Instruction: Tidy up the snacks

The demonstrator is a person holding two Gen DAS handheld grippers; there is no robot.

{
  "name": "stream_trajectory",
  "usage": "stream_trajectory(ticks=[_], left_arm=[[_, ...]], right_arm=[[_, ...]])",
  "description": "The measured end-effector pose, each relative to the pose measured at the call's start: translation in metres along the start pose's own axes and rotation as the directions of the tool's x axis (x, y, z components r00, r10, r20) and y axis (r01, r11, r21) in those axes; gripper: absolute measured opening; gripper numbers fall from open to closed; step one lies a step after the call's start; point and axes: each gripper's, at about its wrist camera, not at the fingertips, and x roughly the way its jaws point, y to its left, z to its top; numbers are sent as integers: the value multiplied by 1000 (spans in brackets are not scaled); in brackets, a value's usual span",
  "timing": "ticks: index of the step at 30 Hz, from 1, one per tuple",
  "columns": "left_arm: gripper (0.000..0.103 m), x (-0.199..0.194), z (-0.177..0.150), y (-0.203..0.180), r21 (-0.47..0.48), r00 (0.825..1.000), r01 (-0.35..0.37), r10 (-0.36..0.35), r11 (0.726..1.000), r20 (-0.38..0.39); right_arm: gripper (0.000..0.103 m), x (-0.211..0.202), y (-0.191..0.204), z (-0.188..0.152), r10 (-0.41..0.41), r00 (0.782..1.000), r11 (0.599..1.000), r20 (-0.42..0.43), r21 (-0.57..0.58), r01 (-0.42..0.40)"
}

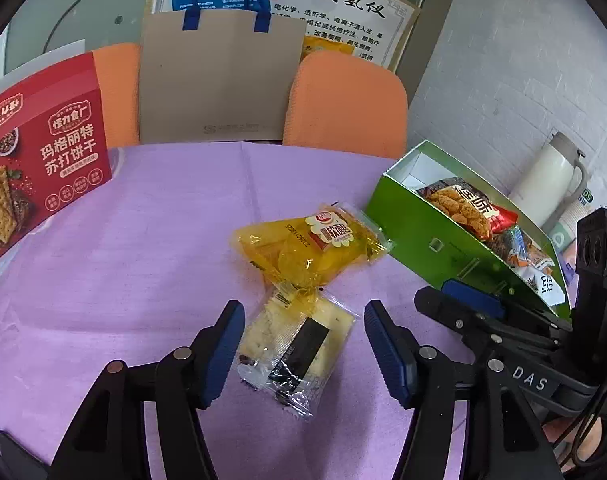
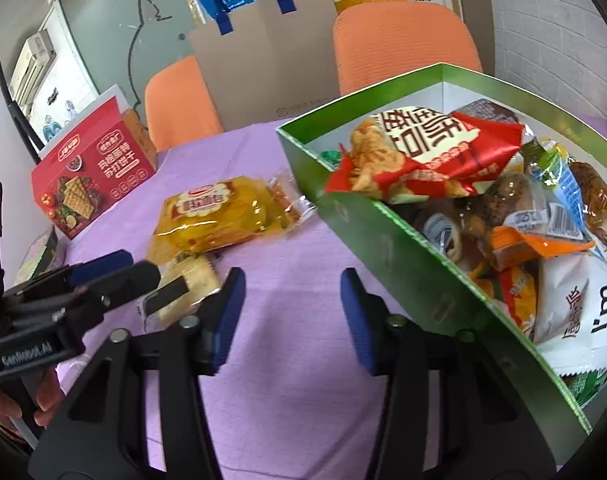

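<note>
Table: a purple cloth [image 1: 143, 280] is spread over it; two orange chairs [image 1: 345, 100] are seen behind.
Loose snacks: two are counted, a yellow bread packet [image 1: 303, 248] touching a clear cracker packet [image 1: 291, 344].
Green box [image 2: 403, 264]: heaped with packets at the right.
Left gripper [image 1: 299, 344]: jaws spread around the cracker packet, not touching.
Right gripper [image 2: 293, 316]: jaws apart over bare cloth beside the box wall.

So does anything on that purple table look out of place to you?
Two snacks lie loose outside the green box: a yellow bread packet and a clear cracker packet, the bread's edge overlapping the cracker. The rest are piled in the box. The left gripper, jaws open, straddles the cracker packet.
</note>
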Motion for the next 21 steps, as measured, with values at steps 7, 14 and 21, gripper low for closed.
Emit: stream_trajectory(ticks=[7, 14, 21], left_arm=[[73, 9, -7, -4, 47, 1000, 8, -8, 999, -2], [72, 13, -16, -6, 123, 999, 25, -22, 992, -26], [41, 12, -23, -9, 185, 997, 17, -3, 983, -74]], right_arm=[[44, 8, -4, 11, -46, 999, 999, 6, -22, 46], [44, 35, 27, 35, -55, 998, 987, 0, -151, 55], [25, 67, 35, 41, -37, 994, 988, -100, -151, 21]])
